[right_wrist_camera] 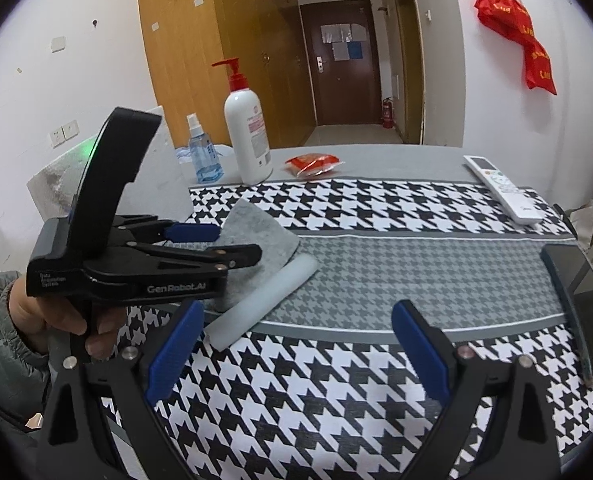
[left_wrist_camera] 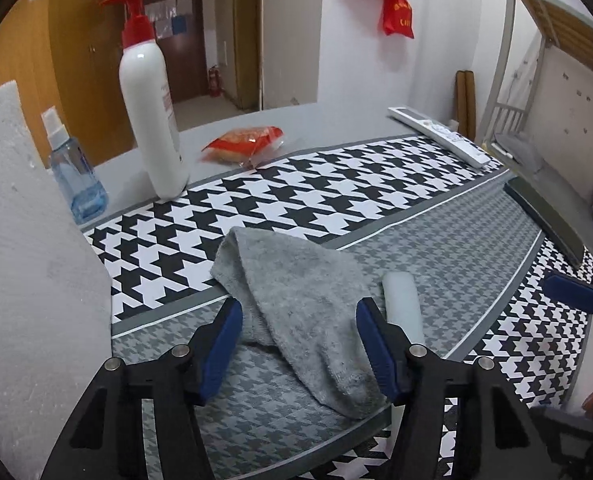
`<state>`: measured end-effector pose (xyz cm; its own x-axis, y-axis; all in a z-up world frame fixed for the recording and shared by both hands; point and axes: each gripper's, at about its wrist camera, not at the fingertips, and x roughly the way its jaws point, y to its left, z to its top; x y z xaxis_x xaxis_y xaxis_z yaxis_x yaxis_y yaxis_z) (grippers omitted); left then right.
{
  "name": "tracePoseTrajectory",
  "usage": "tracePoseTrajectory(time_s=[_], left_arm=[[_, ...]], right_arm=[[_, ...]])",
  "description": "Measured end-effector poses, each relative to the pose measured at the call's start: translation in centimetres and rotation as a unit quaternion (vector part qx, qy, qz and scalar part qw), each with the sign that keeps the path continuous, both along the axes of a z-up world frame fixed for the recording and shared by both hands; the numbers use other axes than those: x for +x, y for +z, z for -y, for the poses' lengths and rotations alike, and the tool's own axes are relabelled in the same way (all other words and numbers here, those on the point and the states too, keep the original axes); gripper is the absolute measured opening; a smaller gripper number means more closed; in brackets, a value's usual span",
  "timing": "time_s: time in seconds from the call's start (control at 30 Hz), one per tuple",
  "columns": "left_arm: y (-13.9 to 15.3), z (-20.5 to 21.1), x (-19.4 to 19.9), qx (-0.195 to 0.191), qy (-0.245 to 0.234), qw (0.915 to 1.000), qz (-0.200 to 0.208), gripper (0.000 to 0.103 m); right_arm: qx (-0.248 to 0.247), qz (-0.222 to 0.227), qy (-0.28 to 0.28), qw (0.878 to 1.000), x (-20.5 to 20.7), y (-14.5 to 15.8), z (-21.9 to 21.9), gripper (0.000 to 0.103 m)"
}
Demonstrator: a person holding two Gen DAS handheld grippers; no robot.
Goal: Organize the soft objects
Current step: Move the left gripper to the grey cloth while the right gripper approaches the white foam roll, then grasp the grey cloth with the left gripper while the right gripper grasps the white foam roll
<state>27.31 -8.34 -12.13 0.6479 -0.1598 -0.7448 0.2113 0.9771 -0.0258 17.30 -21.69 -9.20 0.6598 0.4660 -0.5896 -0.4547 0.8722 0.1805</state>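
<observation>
Two bottles stand upright: white pump bottle [left_wrist_camera: 152,120], contents hidden; spray bottle [left_wrist_camera: 74,168], blue-tinted. Left gripper [left_wrist_camera: 298,344] apart, straddling grey cloth [left_wrist_camera: 296,300], not clamped. Right gripper [right_wrist_camera: 296,356] apart, empty.

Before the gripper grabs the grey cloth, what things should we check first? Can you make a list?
1. Grey cloth lies between the left hand-held gripper's fingers: ok.
2. Pads pressing the cloth: not ok, gaps show on both sides.
3. Pale foam stick clear of the grip: not ok, it lies right beside one finger.
4. Right hand-held gripper open and empty: ok.
5. Pump bottle out of the way: ok.
6. Cloth free underneath: cannot tell.
</observation>
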Motion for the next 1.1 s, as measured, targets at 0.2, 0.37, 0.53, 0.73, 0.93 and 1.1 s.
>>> tracePoseTrajectory(time_s=[0.2,0.37,0.53,0.73,0.93,1.1], left_arm=[[-0.6,-0.6,0.4,-0.012,0.004,0.9998,-0.013,0.051],[-1.0,-0.9,0.5,-0.011,0.004,0.9998,-0.019,0.031],[-0.9,-2.6,0.4,-0.040,0.019,0.9988,-0.021,0.018],[-0.2,-3.2,-0.4,-0.047,0.028,0.9985,0.000,0.018],[0.1,-3.1,-0.8,-0.045,0.022,0.9987,0.009,0.018],[0.3,-3.0,-1.2,-0.042,0.021,0.9987,0.018,0.018]], right_arm=[[-0.008,-0.011,0.008,1.000,0.4,-0.3,-0.5,0.097],[-0.023,-0.030,0.015,0.999,1.3,-0.7,-1.8,0.097],[-0.035,-0.044,0.032,0.998,1.5,-1.1,-3.6,0.097],[-0.058,-0.058,0.036,0.996,2.0,-1.8,-4.9,0.097],[-0.056,-0.076,0.022,0.995,3.1,-1.9,-4.8,0.091],[-0.059,-0.098,0.024,0.993,4.0,-2.6,-5.4,0.075]])
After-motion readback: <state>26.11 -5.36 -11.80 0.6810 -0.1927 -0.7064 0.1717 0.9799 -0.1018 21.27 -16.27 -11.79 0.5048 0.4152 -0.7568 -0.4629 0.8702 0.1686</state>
